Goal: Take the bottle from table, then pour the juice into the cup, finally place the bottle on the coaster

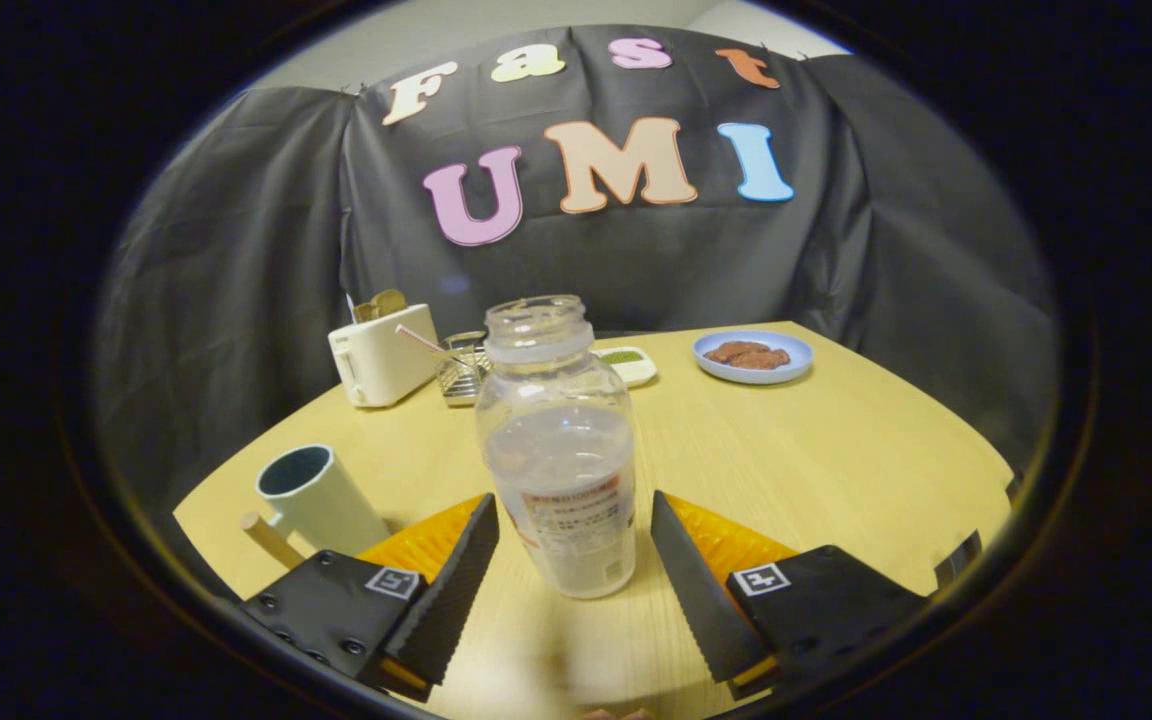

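Note:
A clear plastic bottle point(558, 450) with no cap stands upright on the wooden table point(816, 450), holding pale liquid and wearing a white label. It stands between the fingers of my gripper point(574, 525), which is open; a small gap shows on each side of the bottle, so neither finger touches it. A pale cup point(318, 497) with a wooden handle stands to the left, just beyond the left finger point(456, 585). An orange flat thing point(726, 540), perhaps the coaster, lies under and behind the fingers.
At the table's far side stand a white toaster point(381, 355), a small wire basket point(461, 368), a white dish with something green point(626, 365) and a blue plate of brown food point(753, 356). The table's right half is bare wood.

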### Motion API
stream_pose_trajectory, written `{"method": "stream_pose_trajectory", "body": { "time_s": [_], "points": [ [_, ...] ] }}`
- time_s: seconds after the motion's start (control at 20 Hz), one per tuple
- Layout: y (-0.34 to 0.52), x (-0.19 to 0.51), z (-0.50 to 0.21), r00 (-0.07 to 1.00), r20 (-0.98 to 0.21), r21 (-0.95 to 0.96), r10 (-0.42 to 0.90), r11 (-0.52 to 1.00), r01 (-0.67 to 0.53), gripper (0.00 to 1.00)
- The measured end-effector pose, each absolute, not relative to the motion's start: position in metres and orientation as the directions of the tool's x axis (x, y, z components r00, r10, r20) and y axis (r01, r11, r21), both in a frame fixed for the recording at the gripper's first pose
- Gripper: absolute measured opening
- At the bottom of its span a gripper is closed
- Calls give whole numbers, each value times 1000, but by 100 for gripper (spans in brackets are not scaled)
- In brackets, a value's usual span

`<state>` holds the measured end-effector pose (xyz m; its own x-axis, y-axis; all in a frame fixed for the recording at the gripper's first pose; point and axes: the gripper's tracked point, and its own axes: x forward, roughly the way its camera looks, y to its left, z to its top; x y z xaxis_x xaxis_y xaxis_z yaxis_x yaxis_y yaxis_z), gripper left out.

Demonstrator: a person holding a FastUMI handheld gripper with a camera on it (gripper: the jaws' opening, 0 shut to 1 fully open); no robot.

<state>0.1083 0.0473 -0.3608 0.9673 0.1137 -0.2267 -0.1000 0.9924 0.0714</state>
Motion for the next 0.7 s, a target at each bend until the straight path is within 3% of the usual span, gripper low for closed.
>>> {"method": "stream_pose_trajectory", "body": {
  "time_s": [0.7],
  "points": [
    [56,143,-393,951,-292,130,104,989,-68,89]
  ]
}}
